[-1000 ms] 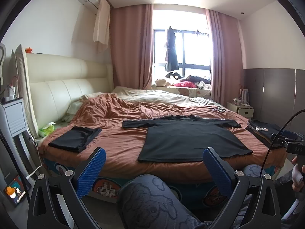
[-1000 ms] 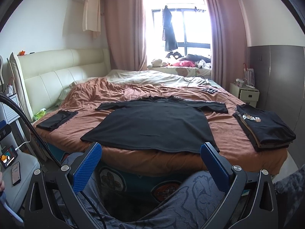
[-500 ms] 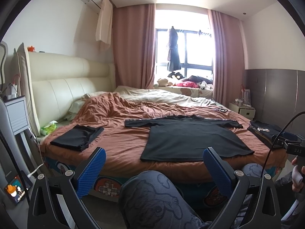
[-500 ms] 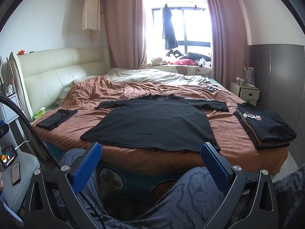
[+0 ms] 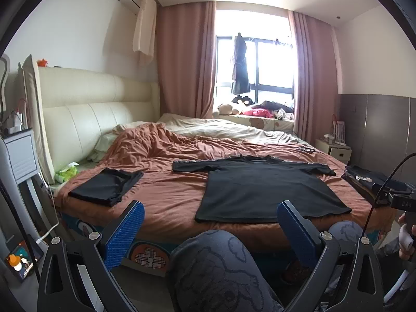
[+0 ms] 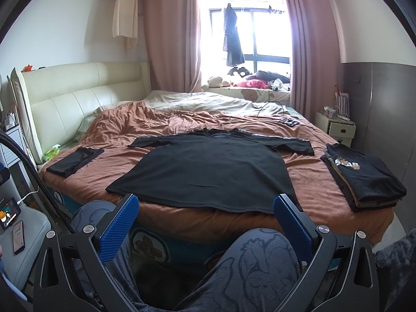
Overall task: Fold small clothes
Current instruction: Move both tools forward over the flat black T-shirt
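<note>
A black T-shirt (image 5: 262,189) (image 6: 208,174) lies spread flat, sleeves out, on the rust-orange bedspread (image 5: 166,195) (image 6: 309,182), its hem near the bed's front edge. My left gripper (image 5: 210,223) is held back from the bed, above the person's patterned knee (image 5: 215,267), wide open and empty. My right gripper (image 6: 205,215) is also wide open and empty, just short of the shirt's hem. A folded black garment (image 5: 106,187) (image 6: 74,162) rests at the bed's left. A stack of folded clothes (image 6: 364,179) (image 5: 369,184) sits at the right.
A cream headboard (image 5: 85,114) stands at the left, a window with pink curtains (image 6: 244,39) at the back. A nightstand (image 6: 335,127) is at the far right. A phone on a charging cable (image 6: 10,212) lies at the left. The right hand-held device (image 5: 400,200) shows at the left view's right edge.
Both views have shifted slightly; the left gripper has drifted a little left and up. Both grippers stay open, and the shirt has not moved.
</note>
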Tool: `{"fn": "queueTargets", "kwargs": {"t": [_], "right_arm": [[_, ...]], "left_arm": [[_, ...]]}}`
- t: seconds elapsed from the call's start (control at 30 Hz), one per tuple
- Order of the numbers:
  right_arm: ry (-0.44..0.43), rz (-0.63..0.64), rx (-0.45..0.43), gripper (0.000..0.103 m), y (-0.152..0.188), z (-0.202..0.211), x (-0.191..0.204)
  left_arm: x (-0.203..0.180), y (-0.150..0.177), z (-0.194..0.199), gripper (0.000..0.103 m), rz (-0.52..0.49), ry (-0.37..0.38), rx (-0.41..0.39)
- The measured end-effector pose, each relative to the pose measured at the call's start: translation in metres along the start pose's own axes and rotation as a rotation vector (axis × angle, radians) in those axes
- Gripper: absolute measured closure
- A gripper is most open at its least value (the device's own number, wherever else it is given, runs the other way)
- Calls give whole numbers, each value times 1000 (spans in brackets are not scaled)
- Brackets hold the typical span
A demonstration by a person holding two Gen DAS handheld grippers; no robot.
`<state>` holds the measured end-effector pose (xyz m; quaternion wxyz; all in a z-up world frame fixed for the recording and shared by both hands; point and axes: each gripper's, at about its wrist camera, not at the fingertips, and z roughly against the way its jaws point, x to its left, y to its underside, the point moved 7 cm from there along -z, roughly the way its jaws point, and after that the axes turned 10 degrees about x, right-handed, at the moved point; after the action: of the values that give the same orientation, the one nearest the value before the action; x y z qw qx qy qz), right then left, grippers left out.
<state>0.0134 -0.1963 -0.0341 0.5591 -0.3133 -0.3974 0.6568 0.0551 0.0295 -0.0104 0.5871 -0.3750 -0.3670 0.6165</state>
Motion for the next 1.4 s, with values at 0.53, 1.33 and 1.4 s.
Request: {"fn": "queueTargets", "kwargs": {"t": [0.53,1.33,1.4], "right_arm": [[-35,-45,85,0,-39,-51,-15],[-143,10,142,0,-114,-164,-45],[-147,1,162,0,-120,-178,-46]], "left_arm": [[17,-23,-61,0,12,-23,94],[32,-101,-194,0,18,-167,243],[35,-103,-207,0,25,-163,258]]}}
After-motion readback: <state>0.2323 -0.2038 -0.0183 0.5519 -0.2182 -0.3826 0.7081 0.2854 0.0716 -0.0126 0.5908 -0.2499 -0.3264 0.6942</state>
